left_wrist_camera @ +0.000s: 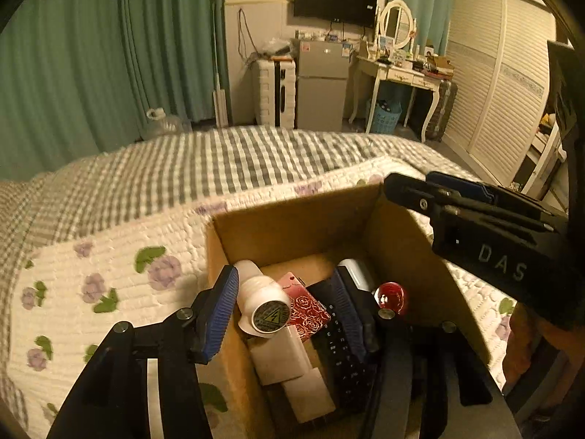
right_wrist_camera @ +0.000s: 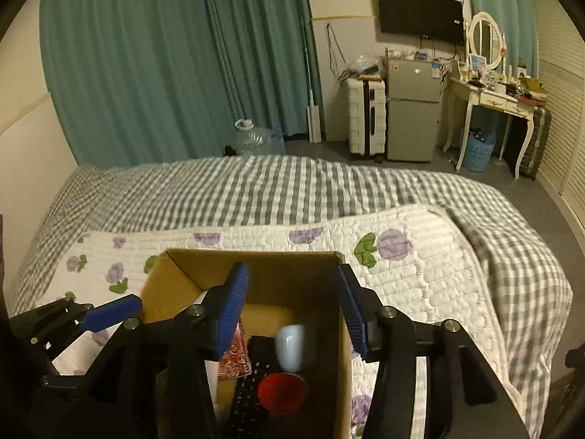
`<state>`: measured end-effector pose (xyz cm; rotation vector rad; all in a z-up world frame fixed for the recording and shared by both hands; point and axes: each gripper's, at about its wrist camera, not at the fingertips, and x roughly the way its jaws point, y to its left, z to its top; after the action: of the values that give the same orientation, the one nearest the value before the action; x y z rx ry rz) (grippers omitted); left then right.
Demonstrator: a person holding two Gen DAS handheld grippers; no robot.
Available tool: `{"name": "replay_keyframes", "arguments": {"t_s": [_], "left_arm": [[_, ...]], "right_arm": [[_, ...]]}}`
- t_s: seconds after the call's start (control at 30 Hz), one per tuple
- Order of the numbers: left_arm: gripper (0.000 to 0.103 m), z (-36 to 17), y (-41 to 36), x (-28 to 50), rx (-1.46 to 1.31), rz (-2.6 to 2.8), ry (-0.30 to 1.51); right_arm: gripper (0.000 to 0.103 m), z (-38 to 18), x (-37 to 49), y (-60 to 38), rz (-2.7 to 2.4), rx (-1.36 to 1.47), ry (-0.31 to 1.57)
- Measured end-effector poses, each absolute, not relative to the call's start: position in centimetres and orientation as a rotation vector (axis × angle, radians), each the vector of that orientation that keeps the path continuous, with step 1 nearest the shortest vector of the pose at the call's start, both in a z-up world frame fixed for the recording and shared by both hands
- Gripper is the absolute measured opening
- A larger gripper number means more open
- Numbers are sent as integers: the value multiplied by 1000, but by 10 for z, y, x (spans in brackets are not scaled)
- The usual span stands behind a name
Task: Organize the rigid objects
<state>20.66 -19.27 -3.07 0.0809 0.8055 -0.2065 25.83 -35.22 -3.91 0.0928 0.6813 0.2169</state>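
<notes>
An open cardboard box stands on the floral quilt. Inside lie a white bottle with a warning-sticker cap, a pink rose-patterned case, a black remote, a red ball, a pale cup-like piece and white blocks. My left gripper hangs open over the box; the bottle is between its fingers, beside the left pad. My right gripper is open above the pale piece and touches nothing. Each gripper also shows in the other view.
The quilt covers the near part of a bed with a grey checked cover. Past the bed are a water jug, a white suitcase, a small fridge, a dressing table and green curtains.
</notes>
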Motion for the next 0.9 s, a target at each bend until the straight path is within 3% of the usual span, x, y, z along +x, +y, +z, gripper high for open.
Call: {"name": "replay_keyframes", "arguments": {"t_s": [0.27, 0.57, 0.7, 0.9], "left_arm": [[63, 41, -175, 149, 65, -190, 659], [69, 88, -150, 74, 76, -133, 481], [71, 88, -132, 48, 71, -98, 434], [73, 66, -113, 25, 55, -47, 394]], "right_arm": [[50, 20, 193, -346, 173, 50, 597], [73, 85, 104, -323, 160, -29, 468], [103, 85, 67, -313, 135, -22, 407], [103, 54, 36, -300, 150, 22, 388]]}}
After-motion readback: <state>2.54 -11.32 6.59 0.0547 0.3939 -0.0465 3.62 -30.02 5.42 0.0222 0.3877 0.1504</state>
